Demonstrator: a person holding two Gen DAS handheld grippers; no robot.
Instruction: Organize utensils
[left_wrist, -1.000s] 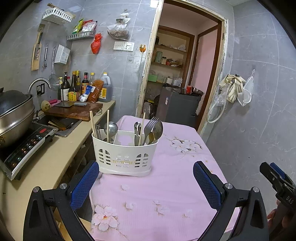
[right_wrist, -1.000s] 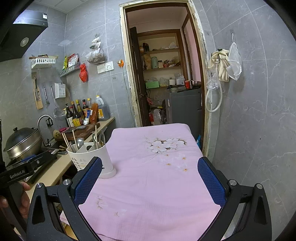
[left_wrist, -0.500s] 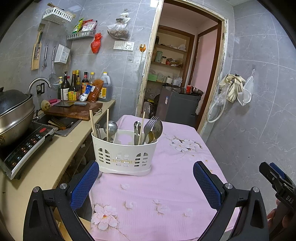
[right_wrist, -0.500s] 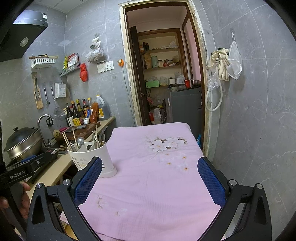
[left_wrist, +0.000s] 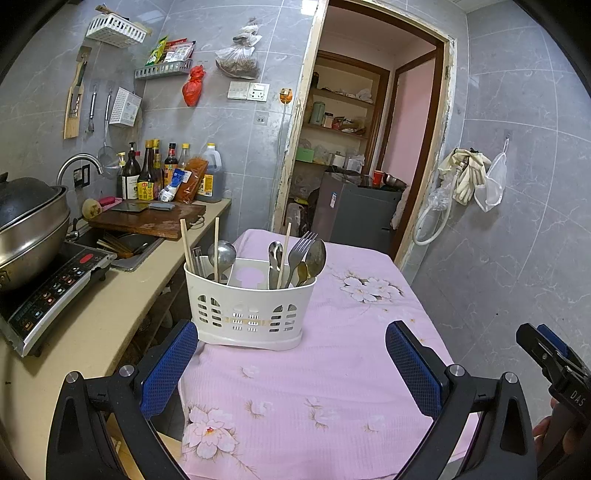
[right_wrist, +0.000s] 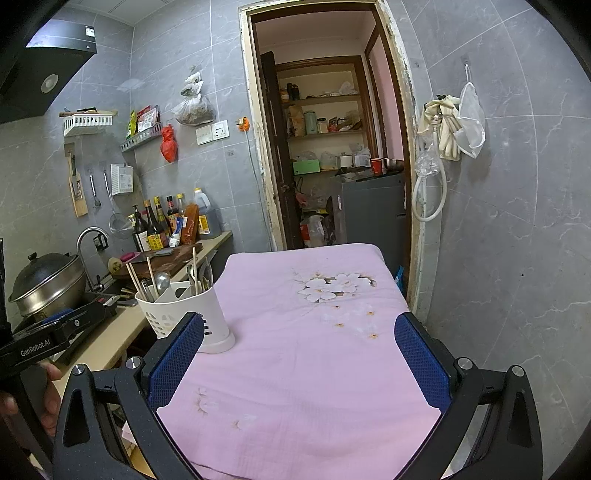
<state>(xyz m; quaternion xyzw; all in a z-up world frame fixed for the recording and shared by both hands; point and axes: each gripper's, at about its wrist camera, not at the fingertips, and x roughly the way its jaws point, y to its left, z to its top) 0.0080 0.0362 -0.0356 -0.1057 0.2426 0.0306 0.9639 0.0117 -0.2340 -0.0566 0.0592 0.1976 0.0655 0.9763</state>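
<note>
Both my left gripper (left_wrist: 288, 360) and right gripper (right_wrist: 297, 354) gape empty; I'd approach the caddy (left_wrist: 249, 295) from above, pinching one chopstick (left_wrist: 186, 245) high.

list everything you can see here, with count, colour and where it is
utensil caddy: 1, white, on the table's left part
chopsticks: 3 seen, pale wood, two in the caddy's left compartment, one in the right
ladle: 1, steel, left compartment
fork: 1, steel, right compartment
spoons: about 3, steel, right compartment
tablecloth: 1, pink with flowers, covering the table
cutting board: 1, brown, on the counter
bottles: several, mostly dark, at the back of the counter
pot: 1, steel, on the induction cooker
gloves: pale, hung on the right wall
left tool: blue pads, open, empty
right tool: blue pads, open, empty
</note>
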